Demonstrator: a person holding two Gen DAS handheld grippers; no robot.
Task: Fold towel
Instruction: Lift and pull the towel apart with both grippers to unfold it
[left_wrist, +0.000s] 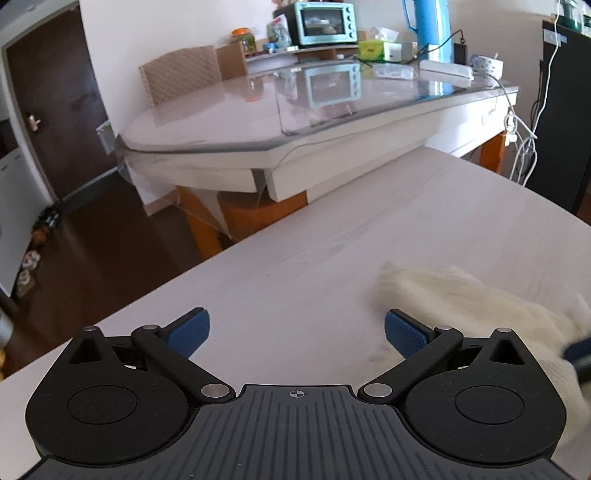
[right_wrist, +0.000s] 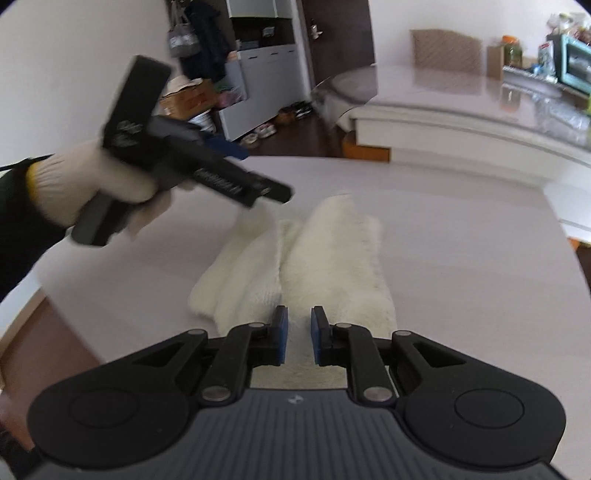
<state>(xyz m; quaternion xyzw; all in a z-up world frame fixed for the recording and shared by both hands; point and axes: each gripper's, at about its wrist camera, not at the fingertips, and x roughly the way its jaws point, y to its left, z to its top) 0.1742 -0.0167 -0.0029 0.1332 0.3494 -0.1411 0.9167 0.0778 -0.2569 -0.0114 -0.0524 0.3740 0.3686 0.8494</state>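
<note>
Towel (right_wrist: 314, 266) lies bunched on the pale table (right_wrist: 461, 258), its long axis running away from our right gripper (right_wrist: 299, 332) toward the far table edge, as the right wrist view shows it. It is cream, fluffy, and folded into lengthwise ridges: a broad ridge on the right, narrower rolls on the left, with the far end tapering to a blurred tip. The near end sits directly under and just ahead of our right fingers (right_wrist: 282, 332), whose blue pads stand a narrow gap apart. Cloth shows in that gap below the pads, but we see no pad pressing on it, so the right jaws stand slightly parted and free of the towel.

Our left gripper (left_wrist: 297, 332) has its fingers (left_wrist: 190, 332) spread wide with bare table between them. In the left wrist view the towel (left_wrist: 461, 299) lies to the right of the right-hand pad and just beyond it, running off toward the frame's right edge; whether the pad touches it we cannot tell. From the right wrist camera we see the left gripper (right_wrist: 258, 192) held by a white-gloved hand (right_wrist: 92, 184) above the towel's far left part, tilted down.

Beyond stands a second table (left_wrist: 332, 122) with a glossy top, carrying a teal oven (left_wrist: 325, 22) and a blue jug (left_wrist: 430, 26).
</note>
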